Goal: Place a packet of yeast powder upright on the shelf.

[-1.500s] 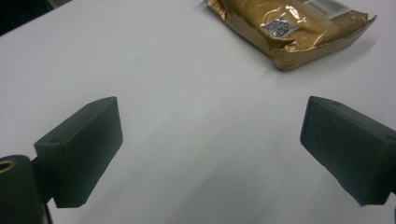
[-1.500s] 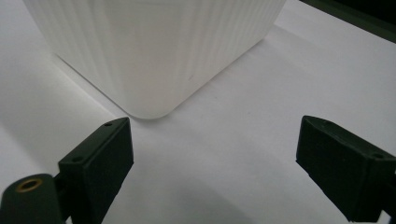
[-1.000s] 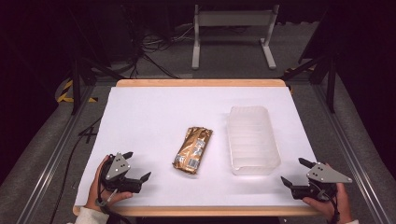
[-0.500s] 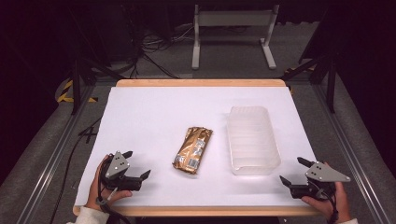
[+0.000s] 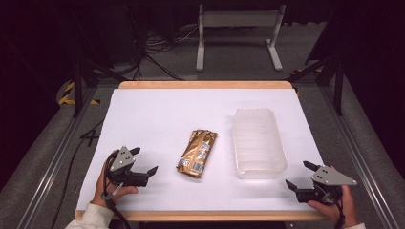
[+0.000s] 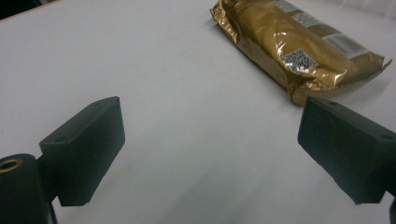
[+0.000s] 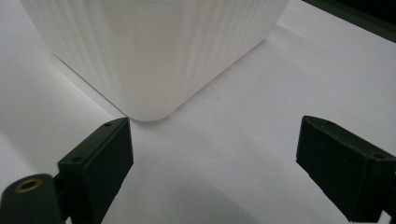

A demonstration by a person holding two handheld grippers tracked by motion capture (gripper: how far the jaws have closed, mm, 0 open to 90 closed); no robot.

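Two black jaws of the right gripper (image 7: 212,161) are seen rising from the bottom edge, spread wide apart with nothing held between them. A brass-coloured ring is set in the gripper's body at the lower left corner. Beyond the jaws, a white plastic container (image 7: 154,51) with faintly ribbed walls is seen resting on the white table (image 7: 280,79). Its rounded corner is turned toward the gripper and lies just past the left-hand jaw, apart from it. A soft shadow is cast beneath that corner. A dark strip is visible at the upper right, past the table's edge.
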